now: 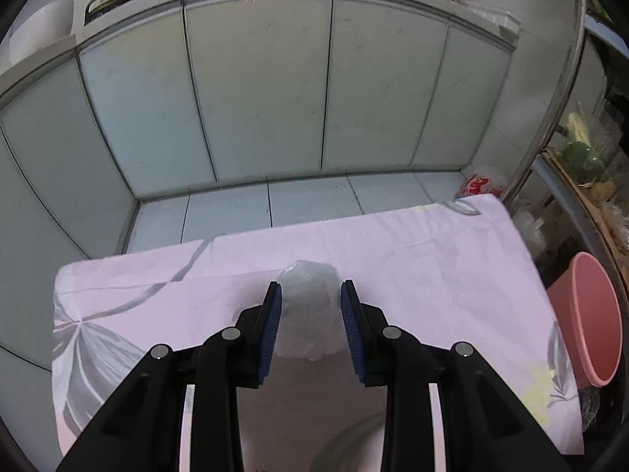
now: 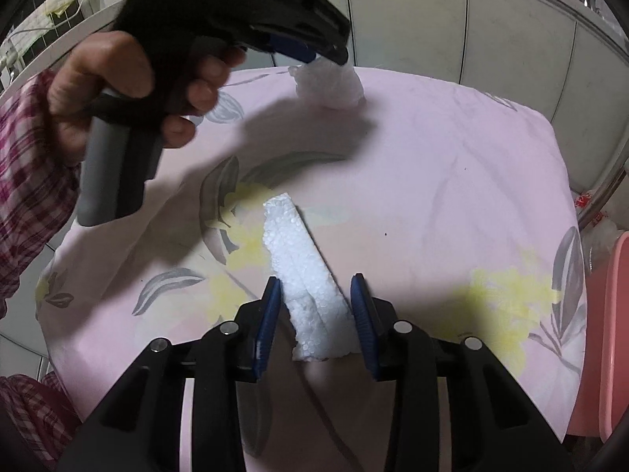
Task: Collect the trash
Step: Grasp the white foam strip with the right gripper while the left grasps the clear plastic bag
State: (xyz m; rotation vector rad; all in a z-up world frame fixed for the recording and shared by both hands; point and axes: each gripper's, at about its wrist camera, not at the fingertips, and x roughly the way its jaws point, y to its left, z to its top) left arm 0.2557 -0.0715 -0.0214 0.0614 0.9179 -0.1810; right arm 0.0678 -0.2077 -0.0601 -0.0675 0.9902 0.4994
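Left wrist view: the left gripper [image 1: 310,289] is clamped on a crumpled plastic bag [image 1: 308,306] above the pink floral cloth [image 1: 432,259]. The right gripper [image 2: 315,285], part-open, straddles a styrofoam strip [image 2: 302,275] lying mid-cloth. A pink bucket [image 1: 589,314] stands off the cloth's right edge; tiled walls [image 1: 259,90] enclose the far side.

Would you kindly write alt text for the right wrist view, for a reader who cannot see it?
The right gripper straddles a white foam strip lying on a pink floral cloth, its blue fingers either side of it. Farther back, a hand holds the left gripper, which carries a crumpled clear plastic wad. A pink bin stands at the right edge.
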